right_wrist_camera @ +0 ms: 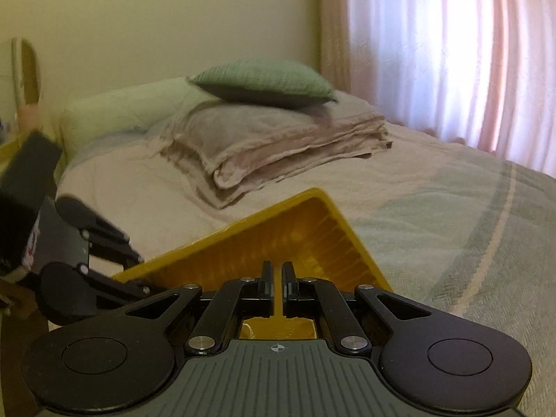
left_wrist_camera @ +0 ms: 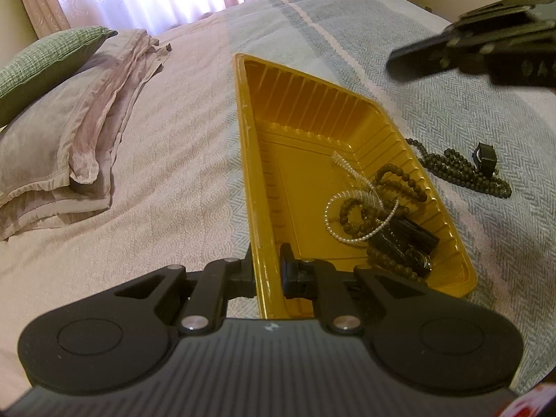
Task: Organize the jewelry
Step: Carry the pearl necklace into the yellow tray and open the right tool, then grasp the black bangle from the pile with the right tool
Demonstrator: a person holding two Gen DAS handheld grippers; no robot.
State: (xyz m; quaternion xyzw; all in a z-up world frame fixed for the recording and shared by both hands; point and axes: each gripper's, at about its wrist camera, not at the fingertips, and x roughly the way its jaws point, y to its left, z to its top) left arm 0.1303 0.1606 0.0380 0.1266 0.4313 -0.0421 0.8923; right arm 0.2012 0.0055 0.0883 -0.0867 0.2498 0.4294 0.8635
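Note:
A yellow plastic tray [left_wrist_camera: 333, 132] lies on the bed. In it lie dark bead strings [left_wrist_camera: 396, 180], a pearl bracelet [left_wrist_camera: 333, 232], a clear coil [left_wrist_camera: 347, 170] and black pieces [left_wrist_camera: 406, 239]. My left gripper [left_wrist_camera: 267, 271] is shut on the tray's near-left rim. More dark beads [left_wrist_camera: 462, 170] and a small black object [left_wrist_camera: 484, 158] lie on the bedspread right of the tray. My right gripper [right_wrist_camera: 277, 278] hovers above the tray [right_wrist_camera: 278, 229], its jaws nearly closed and empty; it also shows blurred in the left wrist view [left_wrist_camera: 403, 60].
Folded pinkish blankets [left_wrist_camera: 87, 132] and a green cushion [left_wrist_camera: 45, 59] lie at the bed's head. Curtains [right_wrist_camera: 451, 52] hang behind. The bedspread [left_wrist_camera: 451, 80] extends right of the tray.

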